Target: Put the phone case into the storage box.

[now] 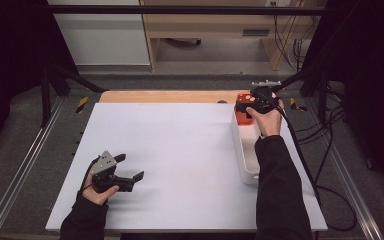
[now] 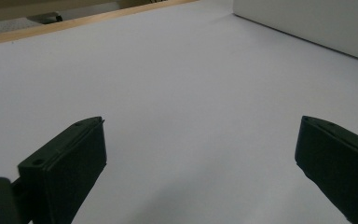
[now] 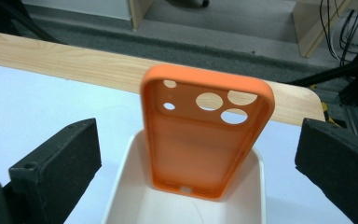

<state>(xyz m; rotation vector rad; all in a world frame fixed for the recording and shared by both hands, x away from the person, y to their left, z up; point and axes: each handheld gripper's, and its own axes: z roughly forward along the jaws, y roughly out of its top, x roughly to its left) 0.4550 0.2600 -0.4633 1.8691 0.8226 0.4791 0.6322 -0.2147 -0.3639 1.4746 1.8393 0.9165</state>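
Note:
An orange phone case (image 3: 205, 140) stands tilted in the far end of a white tray (image 3: 121, 186), leaning on its end wall with the camera cut-outs uppermost. In the high view the phone case (image 1: 241, 111) sits at the far end of the tray (image 1: 245, 160), at the table's right side. My right gripper (image 1: 254, 100) hovers over it. In the right gripper view that gripper (image 3: 198, 128) is open, its jaws wide on either side of the case without touching it. My left gripper (image 1: 131, 166) rests near the front left, open and empty (image 2: 203, 121).
A white board (image 1: 180, 150) covers the table, with a wooden strip (image 1: 165, 96) along its far edge. Cables trail off the right side past the right gripper. A corner of the tray (image 2: 317, 23) appears far off in the left gripper view.

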